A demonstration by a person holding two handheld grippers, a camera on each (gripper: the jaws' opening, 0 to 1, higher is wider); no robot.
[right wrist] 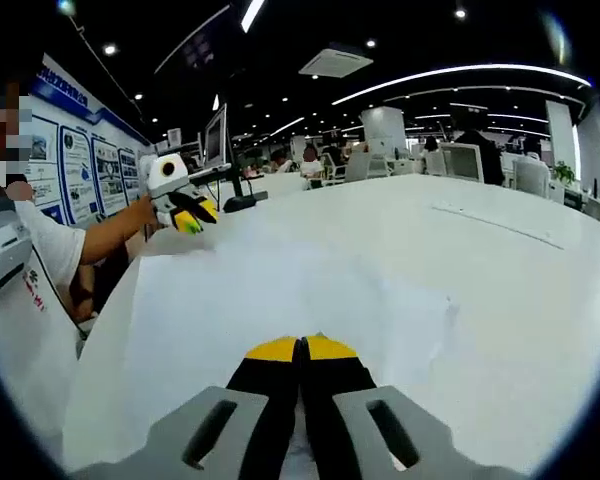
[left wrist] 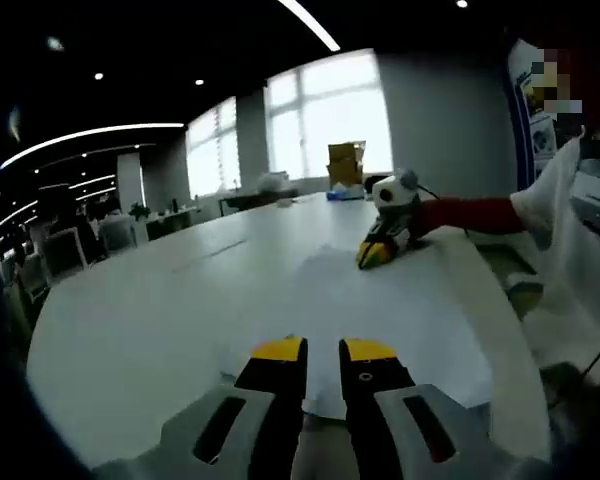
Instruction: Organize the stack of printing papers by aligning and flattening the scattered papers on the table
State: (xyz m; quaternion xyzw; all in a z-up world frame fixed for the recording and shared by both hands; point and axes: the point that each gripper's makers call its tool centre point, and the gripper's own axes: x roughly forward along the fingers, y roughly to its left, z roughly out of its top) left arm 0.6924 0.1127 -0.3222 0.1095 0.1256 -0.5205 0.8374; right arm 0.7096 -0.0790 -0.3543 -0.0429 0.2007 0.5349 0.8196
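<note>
Two grippers are working opposite ends of the papers [right wrist: 280, 290] spread on the white table [left wrist: 130, 320]: I'm holding my left gripper [left wrist: 323, 350] slightly parted over the sheet edge just ahead, while my right gripper [right wrist: 301, 347] is pressing down with jaws together on the near sheets.

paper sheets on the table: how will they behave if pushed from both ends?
The paper sheets look thin and lie flat on the white table, so probably floppy, buckling rather than sliding stiffly. Edges look uneven; loose sheets may shift separately.
</note>
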